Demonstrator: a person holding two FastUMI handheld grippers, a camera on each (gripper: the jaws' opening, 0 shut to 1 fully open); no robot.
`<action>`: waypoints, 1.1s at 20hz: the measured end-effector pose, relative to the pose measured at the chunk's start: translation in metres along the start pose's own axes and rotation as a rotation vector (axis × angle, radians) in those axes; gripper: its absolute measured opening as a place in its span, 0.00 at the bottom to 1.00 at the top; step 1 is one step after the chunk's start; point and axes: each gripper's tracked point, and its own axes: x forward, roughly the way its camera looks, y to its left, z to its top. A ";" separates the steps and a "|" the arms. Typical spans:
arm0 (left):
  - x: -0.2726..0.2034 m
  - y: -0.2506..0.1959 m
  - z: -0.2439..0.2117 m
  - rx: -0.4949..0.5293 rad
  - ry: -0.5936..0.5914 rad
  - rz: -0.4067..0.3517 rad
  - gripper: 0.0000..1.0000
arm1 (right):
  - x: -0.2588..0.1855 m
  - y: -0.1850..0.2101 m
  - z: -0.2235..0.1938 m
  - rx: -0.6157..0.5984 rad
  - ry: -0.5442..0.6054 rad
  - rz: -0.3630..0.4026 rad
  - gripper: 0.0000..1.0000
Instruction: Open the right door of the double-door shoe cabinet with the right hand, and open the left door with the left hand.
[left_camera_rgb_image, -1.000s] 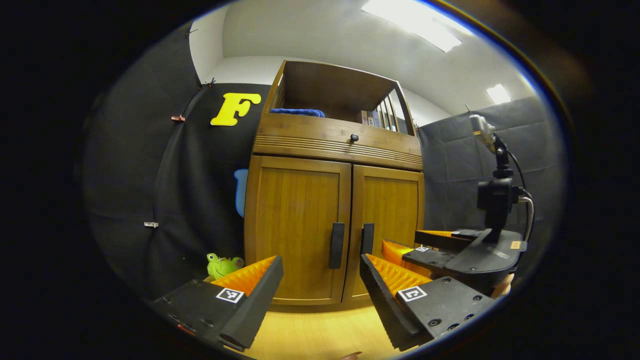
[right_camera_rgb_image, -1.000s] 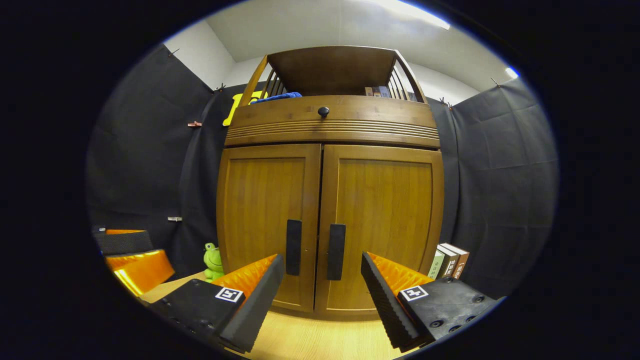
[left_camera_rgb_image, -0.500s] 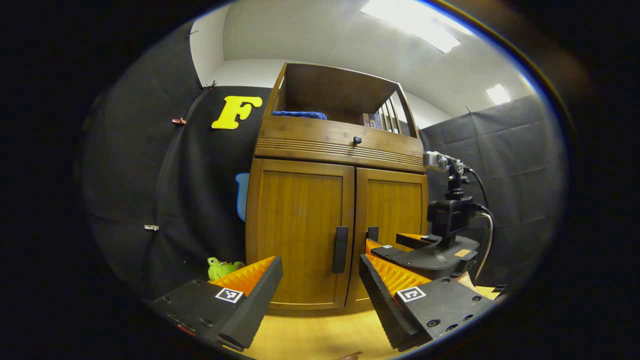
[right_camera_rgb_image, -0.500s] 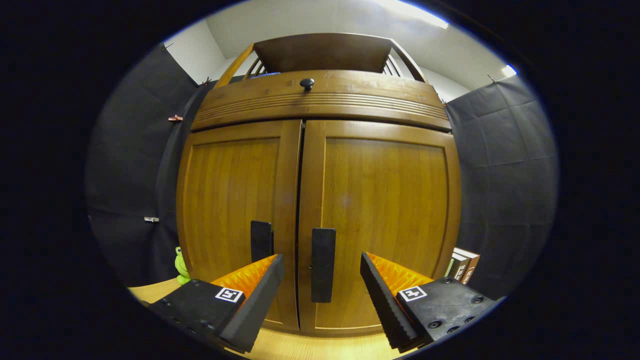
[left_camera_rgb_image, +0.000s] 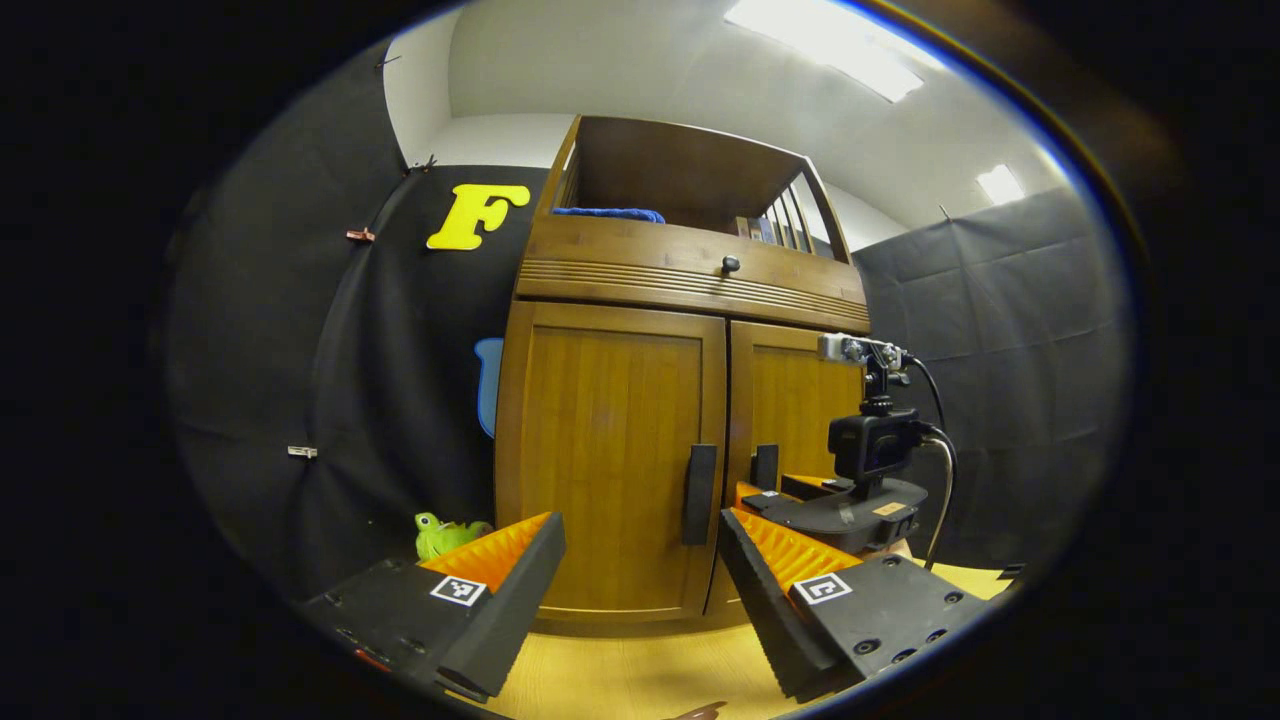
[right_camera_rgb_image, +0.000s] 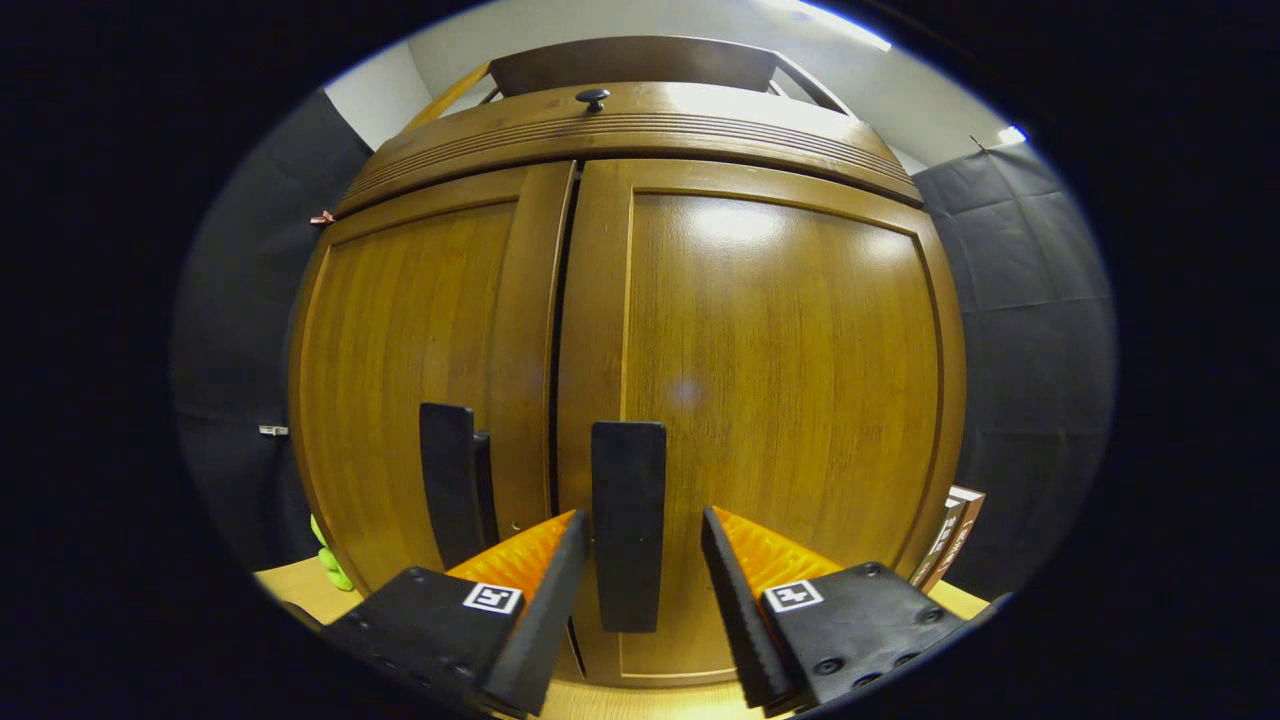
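Note:
The wooden shoe cabinet has both doors shut. In the left gripper view the left door (left_camera_rgb_image: 610, 450) carries a black handle (left_camera_rgb_image: 699, 493), and my left gripper (left_camera_rgb_image: 640, 528) stands open well short of it. Farther right, my right gripper (left_camera_rgb_image: 775, 492) reaches the right door's handle (left_camera_rgb_image: 765, 466). In the right gripper view the right door (right_camera_rgb_image: 790, 370) is very close. My right gripper (right_camera_rgb_image: 642, 520) is open, its orange fingers on either side of the right handle (right_camera_rgb_image: 628, 500), with a small gap showing on the right side. The left handle (right_camera_rgb_image: 450, 480) is just beside it.
A green frog toy (left_camera_rgb_image: 445, 533) sits on the wooden floor (left_camera_rgb_image: 640, 670) left of the cabinet. Books (right_camera_rgb_image: 950, 530) lean at its right side. Above the doors is a drawer with a black knob (left_camera_rgb_image: 731, 264), and a blue cloth (left_camera_rgb_image: 610, 213) lies on the open shelf.
My right gripper has moved forward to the cabinet; its fingers now straddle the right handle and stand a little closer together. My left gripper has barely shifted.

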 end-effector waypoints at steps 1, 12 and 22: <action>0.001 0.001 -0.002 0.005 0.005 -0.001 0.95 | 0.003 0.001 -0.002 -0.007 -0.003 -0.002 0.71; 0.001 -0.006 -0.008 -0.061 0.052 -0.039 0.96 | -0.028 0.006 -0.002 -0.050 0.049 0.071 0.28; -0.003 -0.035 -0.016 -0.034 0.087 -0.057 0.96 | -0.115 -0.032 0.013 -0.037 0.042 0.162 0.27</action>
